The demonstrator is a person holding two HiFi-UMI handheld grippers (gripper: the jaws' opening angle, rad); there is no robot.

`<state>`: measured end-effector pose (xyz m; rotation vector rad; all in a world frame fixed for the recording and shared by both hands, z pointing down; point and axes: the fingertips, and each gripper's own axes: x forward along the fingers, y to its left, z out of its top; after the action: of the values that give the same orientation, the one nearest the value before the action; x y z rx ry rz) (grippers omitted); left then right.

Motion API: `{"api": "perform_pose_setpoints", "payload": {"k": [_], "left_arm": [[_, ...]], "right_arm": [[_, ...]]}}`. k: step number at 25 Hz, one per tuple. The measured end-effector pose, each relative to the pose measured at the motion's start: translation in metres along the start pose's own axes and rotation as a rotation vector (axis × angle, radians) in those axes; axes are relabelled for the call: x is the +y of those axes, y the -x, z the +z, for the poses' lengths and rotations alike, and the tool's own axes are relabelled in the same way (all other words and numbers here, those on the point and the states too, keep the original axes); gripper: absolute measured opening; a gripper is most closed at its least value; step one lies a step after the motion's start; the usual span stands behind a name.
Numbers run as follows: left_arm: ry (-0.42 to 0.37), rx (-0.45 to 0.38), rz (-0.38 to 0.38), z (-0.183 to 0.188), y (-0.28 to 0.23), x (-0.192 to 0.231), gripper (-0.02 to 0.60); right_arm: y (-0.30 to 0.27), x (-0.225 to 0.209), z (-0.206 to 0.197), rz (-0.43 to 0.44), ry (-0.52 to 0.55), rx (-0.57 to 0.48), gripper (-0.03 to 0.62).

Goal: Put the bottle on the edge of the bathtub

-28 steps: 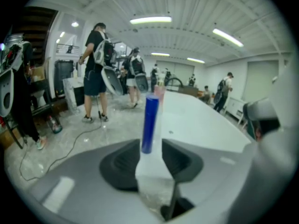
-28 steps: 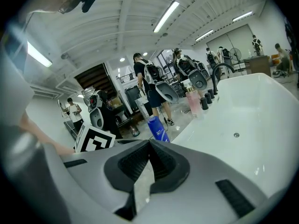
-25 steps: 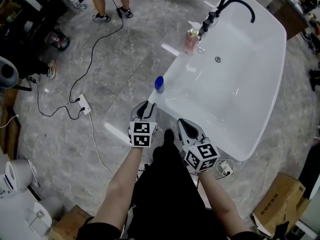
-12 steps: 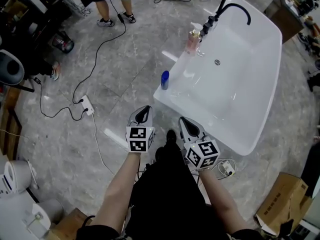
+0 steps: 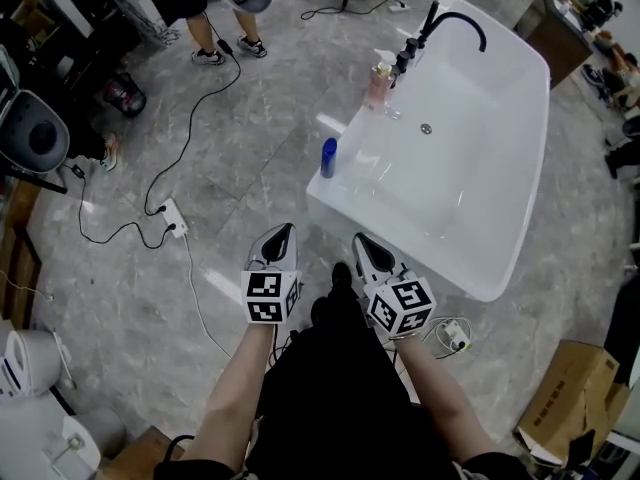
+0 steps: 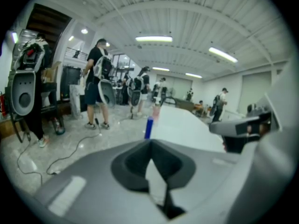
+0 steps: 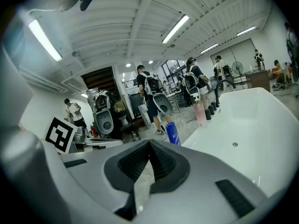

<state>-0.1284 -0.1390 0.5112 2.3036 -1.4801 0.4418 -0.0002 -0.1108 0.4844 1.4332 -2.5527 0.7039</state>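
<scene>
In the head view, the white bathtub (image 5: 500, 168) fills the upper right of the frame. The blue bottle (image 5: 329, 157) stands upright on its left rim, right at the outer edge. A pink bottle (image 5: 378, 84) stands farther up the same rim, next to the black tap (image 5: 440, 23). The left gripper (image 5: 280, 232) and the right gripper (image 5: 362, 242) are low in the middle of the frame, over the grey floor (image 5: 150, 288). Both are well apart from the blue bottle. In the left gripper view, the fingers (image 6: 133, 164) have just been closing and now touch each other, with nothing between them. The blue bottle shows small in the middle of that frame, far ahead, at the side of the tub. In the right gripper view, the fingers (image 7: 135, 161) are together too and hold nothing. The blue bottle sits just above them in the frame, with the tub wide on the right. I think the job is at its end, since the bottle looks to be set down on the edge and let go. The next move only needs both grippers to stay away from the bottle so it is not knocked off the thin rim.
</scene>
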Motion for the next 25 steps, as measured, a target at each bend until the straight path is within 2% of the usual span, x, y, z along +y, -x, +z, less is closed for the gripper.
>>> {"api": "perform_pose_setpoints", "payload": {"k": [10,25], "left_arm": [[-0.009,-0.053,-0.006,0.012,0.036,-0.006,0.006],[-0.019,-0.067,-0.012,0.019,0.045,-0.014,0.006]], "right_arm": [[0.013,0.013,0.005,0.005,0.025,-0.031,0.002],[0.029,0.013,0.013,-0.009,0.019,-0.054,0.000]]}}
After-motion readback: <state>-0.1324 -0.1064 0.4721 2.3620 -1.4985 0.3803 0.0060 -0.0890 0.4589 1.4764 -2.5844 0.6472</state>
